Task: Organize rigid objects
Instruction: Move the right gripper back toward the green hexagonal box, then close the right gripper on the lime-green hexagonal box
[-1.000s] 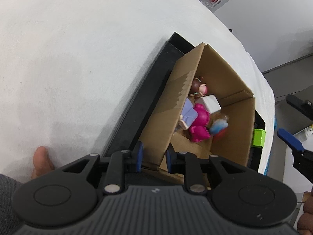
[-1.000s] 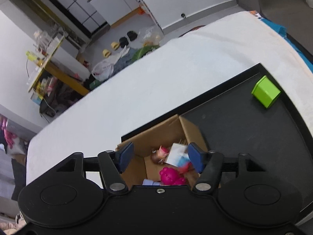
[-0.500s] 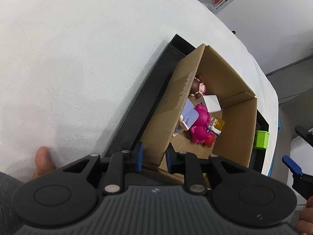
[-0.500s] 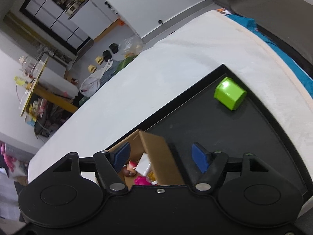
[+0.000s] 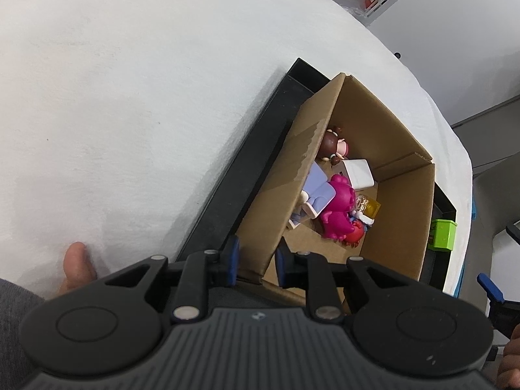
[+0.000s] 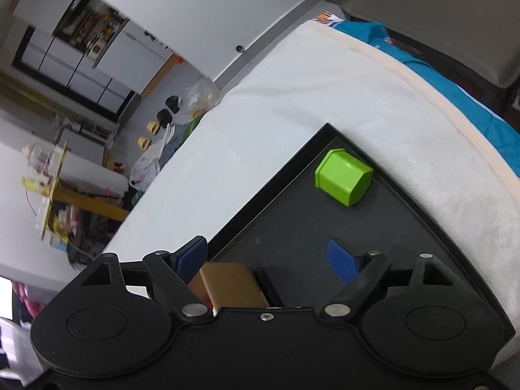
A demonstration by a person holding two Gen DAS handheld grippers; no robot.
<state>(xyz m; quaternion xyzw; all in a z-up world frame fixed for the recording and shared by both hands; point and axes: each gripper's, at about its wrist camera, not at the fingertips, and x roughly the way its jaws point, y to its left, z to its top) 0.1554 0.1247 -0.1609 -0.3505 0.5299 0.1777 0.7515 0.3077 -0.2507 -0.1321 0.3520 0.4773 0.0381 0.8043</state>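
Observation:
A cardboard box (image 5: pixel 399 227) stands on a black tray (image 5: pixel 247 175). Inside it lie several toys: a magenta figure (image 5: pixel 338 208), a brown-haired doll (image 5: pixel 331 144), a white block (image 5: pixel 359 175) and a small yellow piece (image 5: pixel 372 208). My left gripper (image 5: pixel 256 261) is shut on the box's near wall. A green block (image 6: pixel 343 180) sits alone in the tray's far corner (image 6: pixel 328 126) and shows past the box (image 5: pixel 442 234). My right gripper (image 6: pixel 268 258) hovers over the bare tray floor, its jaws opening with nothing between them. The box corner (image 6: pixel 227 284) peeks out at its base.
The tray rests on a white padded surface (image 5: pixel 130 97). A teal cloth (image 6: pixel 455 81) lies along its far edge. A thumb (image 5: pixel 76 268) presses the white surface at the left. A cluttered room with shelves (image 6: pixel 52 201) lies beyond.
My right gripper swung away from above the box toward the green block and spread its fingers wider. A toy that was blurred in mid-fall now lies still in the box. The left gripper kept its hold.

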